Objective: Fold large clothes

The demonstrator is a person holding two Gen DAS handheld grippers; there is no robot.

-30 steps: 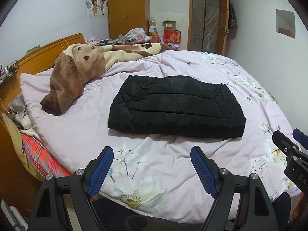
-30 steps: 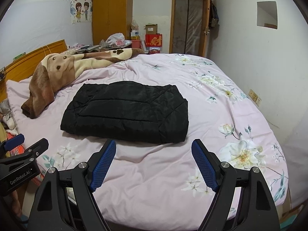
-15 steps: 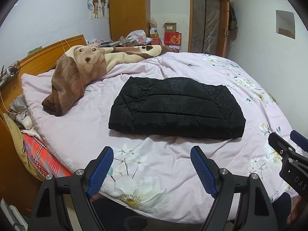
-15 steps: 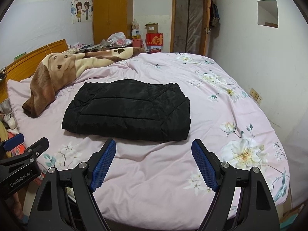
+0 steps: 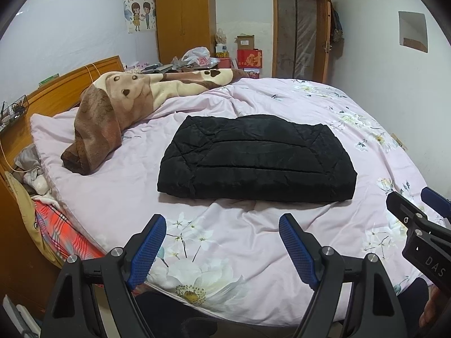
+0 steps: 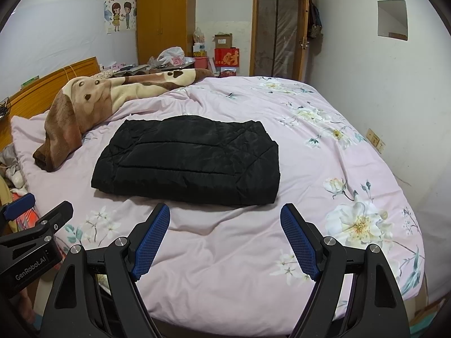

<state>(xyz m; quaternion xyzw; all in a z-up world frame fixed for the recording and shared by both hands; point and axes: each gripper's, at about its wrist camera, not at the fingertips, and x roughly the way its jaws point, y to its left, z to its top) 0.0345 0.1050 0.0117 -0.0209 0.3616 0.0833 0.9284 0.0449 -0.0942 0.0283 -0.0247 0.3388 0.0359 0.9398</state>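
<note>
A black quilted jacket (image 5: 255,159) lies folded into a flat rectangle in the middle of the bed; it also shows in the right wrist view (image 6: 188,159). My left gripper (image 5: 222,242) is open and empty, held above the bed's near edge, short of the jacket. My right gripper (image 6: 225,236) is open and empty, also short of the jacket's near edge. Each gripper shows at the side of the other's view, the right one (image 5: 417,219) and the left one (image 6: 33,219).
The bed has a pink floral duvet (image 6: 324,146). A brown and cream blanket (image 5: 112,112) lies bunched at the far left by the wooden headboard (image 5: 56,90). Clothes (image 5: 53,225) hang off the bed's left side. A wardrobe (image 6: 165,17), boxes and a door (image 6: 277,31) stand at the far wall.
Both grippers have drifted slightly; the jacket sits a little lower and closer in both views. Nothing was grasped or released, and the jacket has not moved on the bed.
</note>
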